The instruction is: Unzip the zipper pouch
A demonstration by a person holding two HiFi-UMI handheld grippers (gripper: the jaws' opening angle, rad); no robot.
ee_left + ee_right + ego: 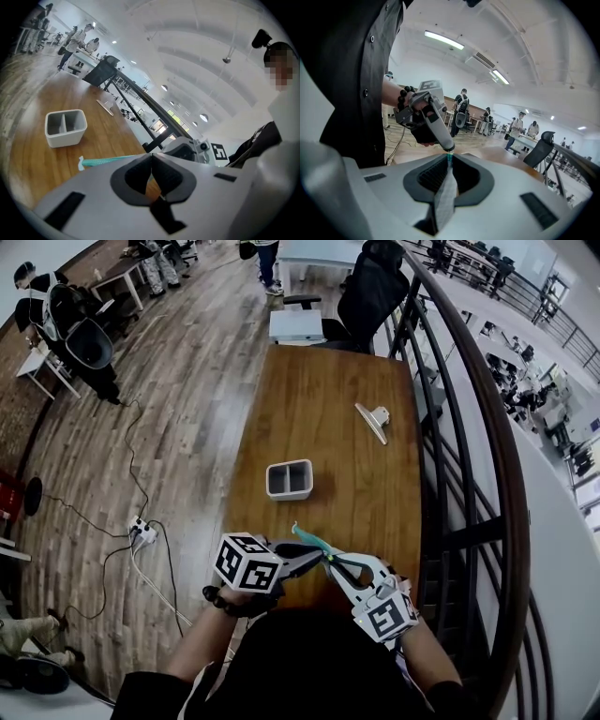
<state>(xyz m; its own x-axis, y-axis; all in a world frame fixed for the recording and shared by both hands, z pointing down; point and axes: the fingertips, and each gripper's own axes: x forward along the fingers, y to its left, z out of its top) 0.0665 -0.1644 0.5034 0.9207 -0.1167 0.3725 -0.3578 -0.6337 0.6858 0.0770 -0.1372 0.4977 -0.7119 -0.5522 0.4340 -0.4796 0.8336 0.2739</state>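
Teal-edged and grey-meshed, the zipper pouch (307, 537) is held in the air over the near end of the wooden worktop (328, 399), between the two grippers. The left gripper (151, 171) has its jaws together on the teal zipper band. That band runs out to the left of the jaws in the left gripper view. The right gripper (449, 176) has its jaws clamped on the mesh fabric, which stands on edge between the pads, and the left gripper's tip meets it at the teal top. Just beyond the pouch on the worktop, not touching it, stands a grey two-compartment container (289, 492). Farther off, near the right edge, lies a white clip-like object (373, 420). A black office chair (370, 292) sits at the far end. A dark railing (469, 456) runs along the right side, and a power strip (141, 532) with cables lies on the wooden floor to the left.
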